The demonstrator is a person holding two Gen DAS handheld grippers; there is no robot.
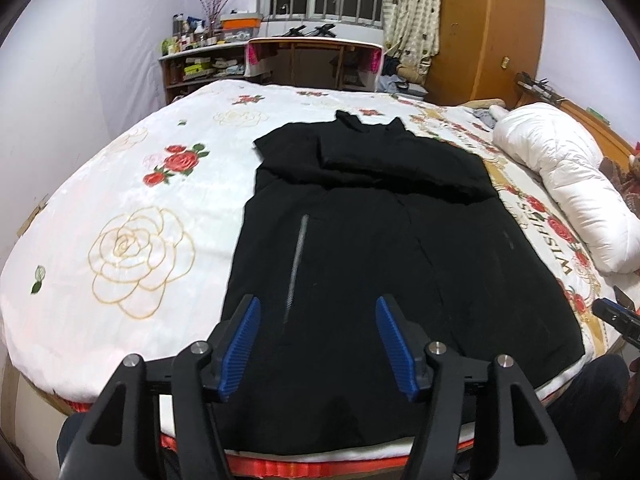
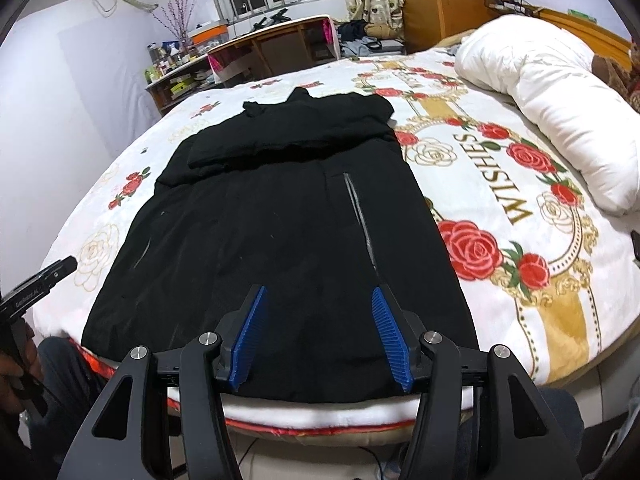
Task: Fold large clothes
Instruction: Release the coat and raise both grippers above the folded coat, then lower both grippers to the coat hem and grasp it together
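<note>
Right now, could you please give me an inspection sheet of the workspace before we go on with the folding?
Surface: bed with a rose-print cover, flat.
Job's things: black garment spread lengthwise, its far part folded across itself, near hem at the bed's edge.
Clutter: white duvet rolled along the right side, clear of the garment.
Grippers: left hand-held gripper open above the hem, nothing between its pads; right hand-held gripper open likewise.
Cables: thin dark cable below the bed's edge, under the right gripper.
Surroundings: desk, cluttered shelf, barred window, curtain, wooden wardrobe.
</note>
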